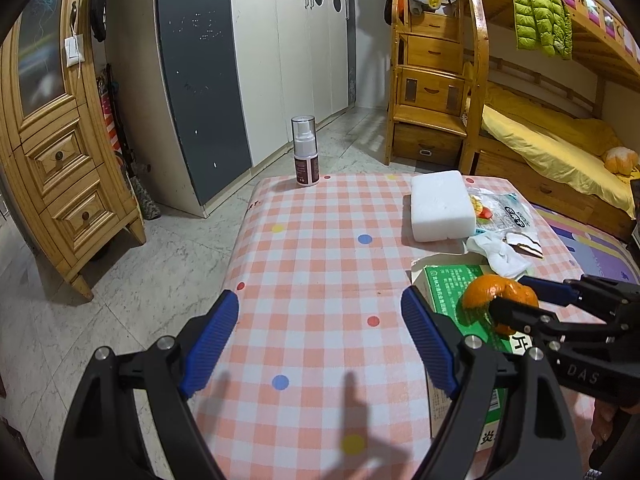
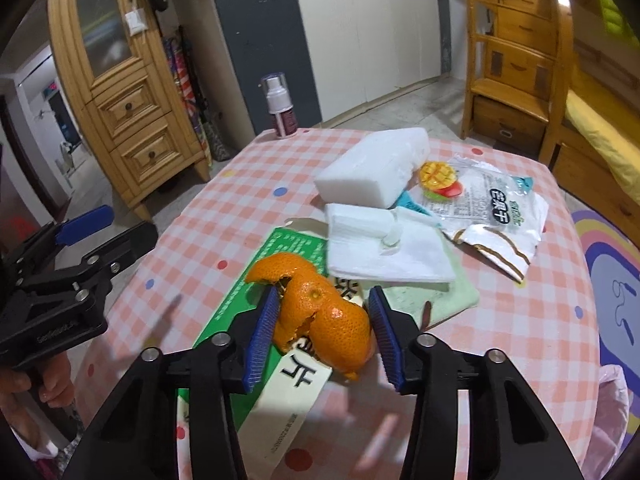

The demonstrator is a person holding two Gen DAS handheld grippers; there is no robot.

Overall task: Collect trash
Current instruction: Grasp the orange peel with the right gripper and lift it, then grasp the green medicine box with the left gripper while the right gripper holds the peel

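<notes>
An orange peel [image 2: 324, 312] lies on a flattened green and white carton [image 2: 256, 320] on the checked tablecloth [image 2: 520, 320]. My right gripper [image 2: 324, 320] has its blue pads either side of the peel, closed in on it; it also shows in the left wrist view [image 1: 520, 296] with the peel [image 1: 496, 296] between its fingers. My left gripper [image 1: 320, 320] is open and empty above bare cloth, left of the carton [image 1: 448, 288]. White tissue [image 2: 384, 248], a white snack wrapper [image 2: 492, 204] and a white foam block [image 2: 372, 168] lie beyond the peel.
A spray bottle [image 1: 305, 152] stands at the table's far edge. A wooden cabinet [image 1: 52, 152] is on the left, a grey and white wardrobe [image 1: 248, 60] behind, a wooden bunk bed [image 1: 540, 120] on the right. Marble floor surrounds the table.
</notes>
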